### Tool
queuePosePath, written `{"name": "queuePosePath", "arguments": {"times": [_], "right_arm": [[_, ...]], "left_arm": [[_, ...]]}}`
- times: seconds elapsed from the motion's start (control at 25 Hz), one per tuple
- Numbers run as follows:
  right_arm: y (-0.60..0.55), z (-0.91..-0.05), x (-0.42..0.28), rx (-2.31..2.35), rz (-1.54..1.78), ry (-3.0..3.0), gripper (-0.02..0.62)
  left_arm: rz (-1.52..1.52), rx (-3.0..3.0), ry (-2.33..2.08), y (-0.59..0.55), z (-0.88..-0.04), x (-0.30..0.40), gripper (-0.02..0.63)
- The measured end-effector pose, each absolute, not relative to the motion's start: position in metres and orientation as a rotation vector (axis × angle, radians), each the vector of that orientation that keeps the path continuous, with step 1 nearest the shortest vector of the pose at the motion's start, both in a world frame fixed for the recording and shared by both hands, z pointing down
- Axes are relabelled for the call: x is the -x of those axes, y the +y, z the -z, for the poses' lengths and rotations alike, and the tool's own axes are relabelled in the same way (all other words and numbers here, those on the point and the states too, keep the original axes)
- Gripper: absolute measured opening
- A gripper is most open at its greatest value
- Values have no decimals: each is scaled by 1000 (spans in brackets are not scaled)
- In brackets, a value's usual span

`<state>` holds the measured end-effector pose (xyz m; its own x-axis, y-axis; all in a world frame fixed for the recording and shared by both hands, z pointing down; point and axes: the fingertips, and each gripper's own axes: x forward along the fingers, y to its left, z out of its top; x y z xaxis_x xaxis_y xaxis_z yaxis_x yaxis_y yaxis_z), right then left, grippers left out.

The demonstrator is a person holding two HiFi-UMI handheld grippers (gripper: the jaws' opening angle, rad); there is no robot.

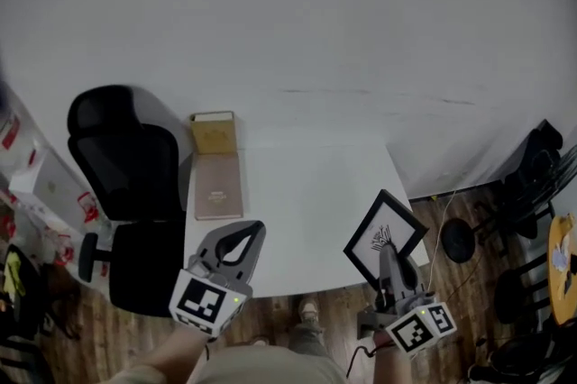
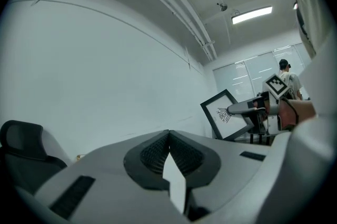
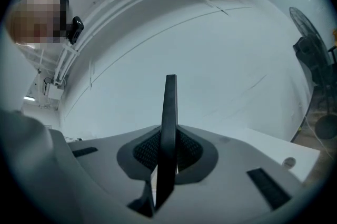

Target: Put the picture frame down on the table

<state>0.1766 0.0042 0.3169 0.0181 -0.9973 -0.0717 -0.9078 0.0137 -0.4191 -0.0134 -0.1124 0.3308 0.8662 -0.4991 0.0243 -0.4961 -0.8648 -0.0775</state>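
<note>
The picture frame [image 1: 386,232], black-edged with a white mat and a small dark drawing, is held tilted above the right front corner of the white table [image 1: 306,193]. My right gripper [image 1: 389,254] is shut on its lower edge. In the right gripper view the frame [image 3: 169,112] stands edge-on between the jaws. The left gripper view shows the frame [image 2: 223,112] with the right gripper [image 2: 238,108] on it. My left gripper [image 1: 252,233] hovers over the table's front left part, shut, with nothing in it; its jaw tips meet [image 2: 168,134].
A black office chair [image 1: 126,166] stands at the table's left. A tan box [image 1: 214,132] and a pink notebook [image 1: 218,186] lie at the table's back left. A floor fan [image 1: 460,240] and dark gear stand on the wooden floor to the right.
</note>
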Motion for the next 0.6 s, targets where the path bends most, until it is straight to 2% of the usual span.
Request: {"name": "queuePosePath", "arguments": {"times": [0.6], "right_arm": [[-146,-347,-281,1666,590,2203,49]], "left_arm": [[183,2841,1246,-203,-340,-54,20]]}}
